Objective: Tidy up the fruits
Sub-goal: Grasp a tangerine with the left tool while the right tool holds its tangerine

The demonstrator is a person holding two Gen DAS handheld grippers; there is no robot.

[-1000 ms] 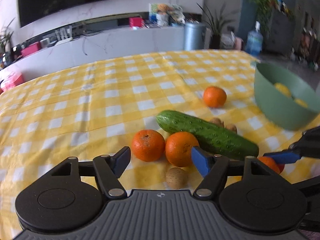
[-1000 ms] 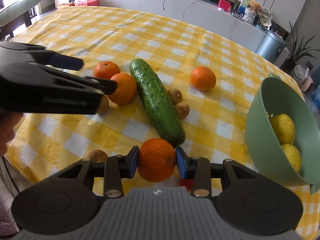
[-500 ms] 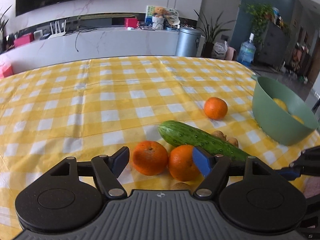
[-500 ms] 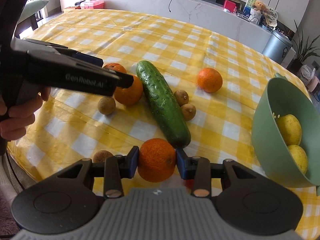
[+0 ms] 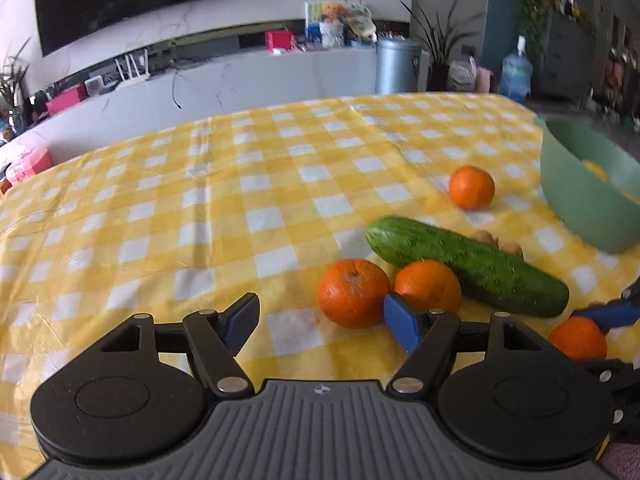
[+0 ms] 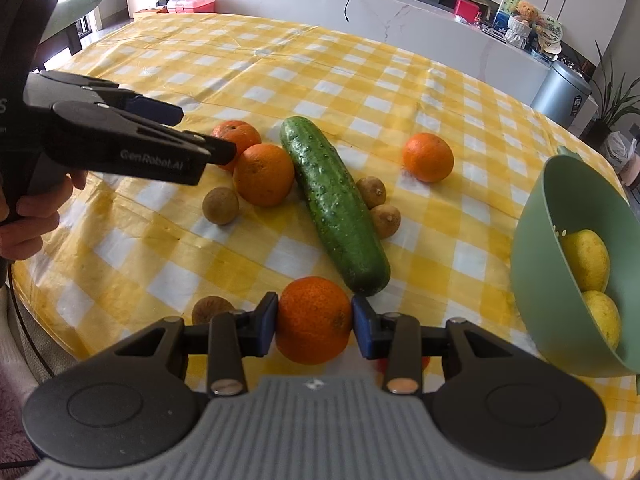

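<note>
My right gripper [image 6: 314, 322] is shut on an orange [image 6: 314, 330] near the table's front edge, just short of the cucumber [image 6: 334, 204]. That held orange [image 5: 578, 338] also shows at the right of the left wrist view. My left gripper [image 5: 320, 316] is open and holds nothing; it hovers just short of two touching oranges [image 5: 354, 292] [image 5: 428, 286], the second one behind its right fingertip. A third orange [image 5: 471, 186] lies alone farther back. The green bowl [image 6: 536, 248] at the right holds two lemons [image 6: 586, 258].
Several small brown fruits lie around the cucumber, one [image 6: 220, 205] left of the oranges, two [image 6: 371, 192] on its right side, one [image 6: 210, 308] by my right gripper. A hand [image 6: 24, 220] holds the left gripper [image 6: 202, 132]. The yellow checked tablecloth [image 5: 240, 200] covers the table.
The left gripper has shifted left, so the two oranges now sit toward its right finger instead of between the fingers. The right gripper keeps its orange and has not moved.
</note>
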